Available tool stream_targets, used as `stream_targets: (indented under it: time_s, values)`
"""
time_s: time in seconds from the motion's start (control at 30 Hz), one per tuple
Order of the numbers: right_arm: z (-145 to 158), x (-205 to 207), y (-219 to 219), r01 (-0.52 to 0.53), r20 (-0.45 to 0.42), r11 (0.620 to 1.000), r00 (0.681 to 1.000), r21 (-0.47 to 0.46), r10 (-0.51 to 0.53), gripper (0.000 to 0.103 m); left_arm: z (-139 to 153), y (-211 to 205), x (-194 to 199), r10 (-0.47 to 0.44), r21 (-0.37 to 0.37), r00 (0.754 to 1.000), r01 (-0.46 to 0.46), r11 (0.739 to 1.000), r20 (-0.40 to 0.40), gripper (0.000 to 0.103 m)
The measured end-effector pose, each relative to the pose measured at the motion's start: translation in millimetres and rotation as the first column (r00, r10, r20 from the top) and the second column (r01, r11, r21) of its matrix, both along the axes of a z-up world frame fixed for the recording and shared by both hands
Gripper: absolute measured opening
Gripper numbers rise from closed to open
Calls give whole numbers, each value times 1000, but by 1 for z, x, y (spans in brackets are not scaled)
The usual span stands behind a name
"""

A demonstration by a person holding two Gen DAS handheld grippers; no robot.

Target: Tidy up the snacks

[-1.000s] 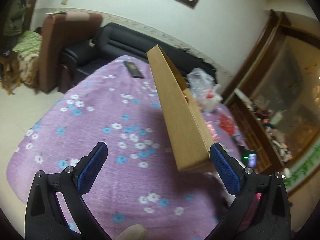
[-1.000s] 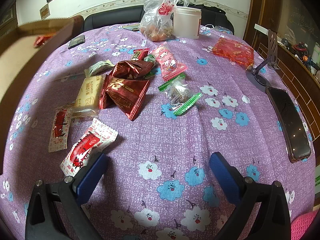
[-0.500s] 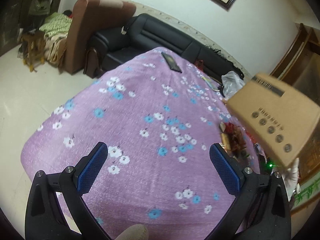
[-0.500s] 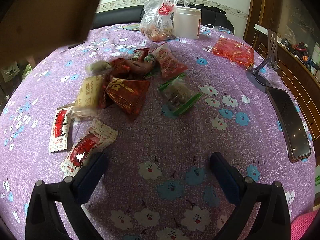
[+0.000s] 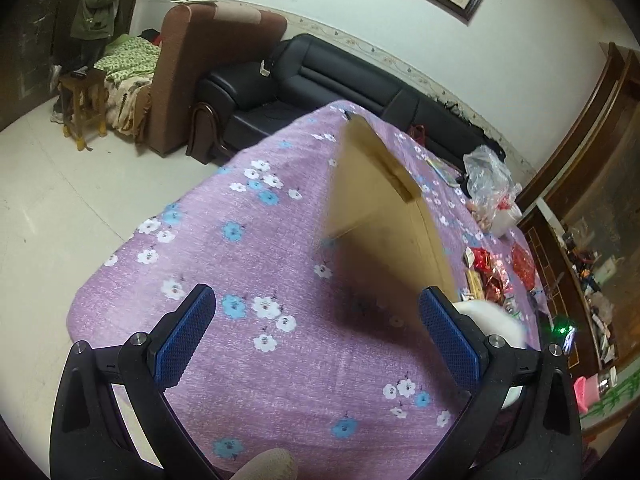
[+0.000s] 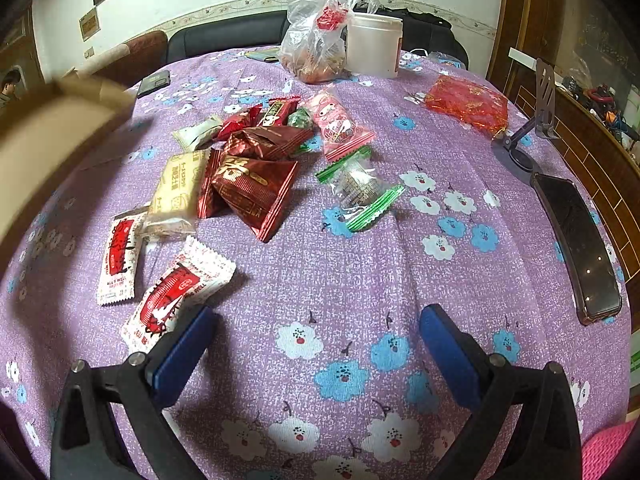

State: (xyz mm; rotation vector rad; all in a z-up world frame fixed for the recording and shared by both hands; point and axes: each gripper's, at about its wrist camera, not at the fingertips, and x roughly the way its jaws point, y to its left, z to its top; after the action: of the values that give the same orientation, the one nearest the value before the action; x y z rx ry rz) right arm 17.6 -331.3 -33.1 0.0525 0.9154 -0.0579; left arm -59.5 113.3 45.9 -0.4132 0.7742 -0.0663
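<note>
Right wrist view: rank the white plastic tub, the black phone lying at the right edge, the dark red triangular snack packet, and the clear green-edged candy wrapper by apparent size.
1. Black phone, though it is nearer the camera.
2-3. White plastic tub and dark red triangular snack packet look alike; the tub is farther, so no ranking.
4. Clear green-edged candy wrapper.

A blurred cardboard box (image 5: 384,216) is seen tilted above the purple flowered tablecloth (image 5: 256,264), just beyond the right finger of the wide-open left gripper (image 5: 316,320). Snack packets (image 5: 490,276) are scattered on the far right, and a clear plastic bag (image 5: 490,176) is seen farther back.
</note>
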Motion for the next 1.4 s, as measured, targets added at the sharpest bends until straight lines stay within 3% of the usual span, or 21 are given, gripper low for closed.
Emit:
stream_targets:
  time_s: [0.17,0.3,0.4,0.57,0.7,0.77,0.9,1.0,1.1,1.3,1.4]
  values:
    - [0,0,0,0,0,1000,1000,0,0,103,-3,-53,15,-112,55,993,113,992,-26,103]
    - [0,0,0,0,0,1000,1000,0,0,103,-6,-105,23,-226,100,973,230,968,-51,103]
    - [0,0,0,0,0,1000,1000,0,0,103,-9,-142,24,-296,156,954,301,941,-52,103]
    - [0,0,0,0,0,1000,1000,0,0,103,-28,-203,28,-419,229,903,431,873,-98,103]
    - [0,0,0,0,0,1000,1000,0,0,103,-55,-246,44,-447,251,878,478,842,-175,103]
    - [0,0,0,0,0,1000,1000,0,0,103,-60,-264,44,-418,362,896,443,820,-151,103]
    - [0,0,0,0,0,1000,1000,0,0,103,-74,-285,54,-433,357,874,485,798,-221,103]
    - [0,0,0,0,0,1000,1000,0,0,103,-83,-299,55,-431,399,872,489,775,-233,103]
    - [0,0,0,0,0,1000,1000,0,0,103,-92,-305,60,-413,415,876,481,772,-248,103]
    - [0,0,0,0,0,1000,1000,0,0,103,-98,-297,80,-339,404,913,405,820,-226,103]
    - [0,0,0,0,0,1000,1000,0,0,103,-98,-298,86,-326,414,919,392,822,-222,103]
